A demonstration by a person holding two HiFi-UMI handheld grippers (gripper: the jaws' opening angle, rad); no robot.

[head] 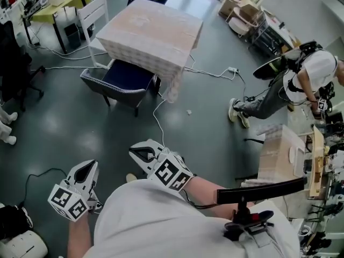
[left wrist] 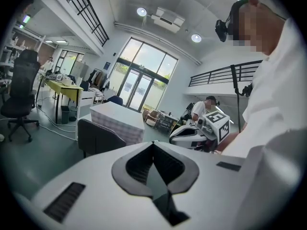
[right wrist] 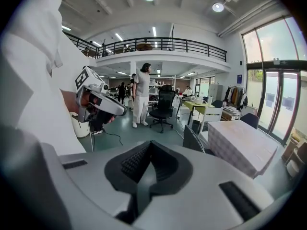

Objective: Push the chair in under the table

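A square table (head: 150,28) under a pale checked cloth stands at the top middle of the head view. A dark blue chair (head: 121,79) is pulled out at its near left side, backrest toward me. Both grippers hang low in front of me, well short of the chair. The left gripper (head: 88,168) is shut and empty, and so is the right gripper (head: 138,153). The left gripper view shows its shut jaws (left wrist: 153,145) with the chair (left wrist: 98,138) and table (left wrist: 117,121) beyond. In the right gripper view, the jaws (right wrist: 149,145) aim left of the chair (right wrist: 194,140).
A white cable (head: 215,73) runs across the floor by the table. A person (head: 301,82) crouches at the right near a cluttered bench. A white chair (head: 91,18), a yellow desk (head: 59,1) and a black office chair (head: 16,69) stand at the left.
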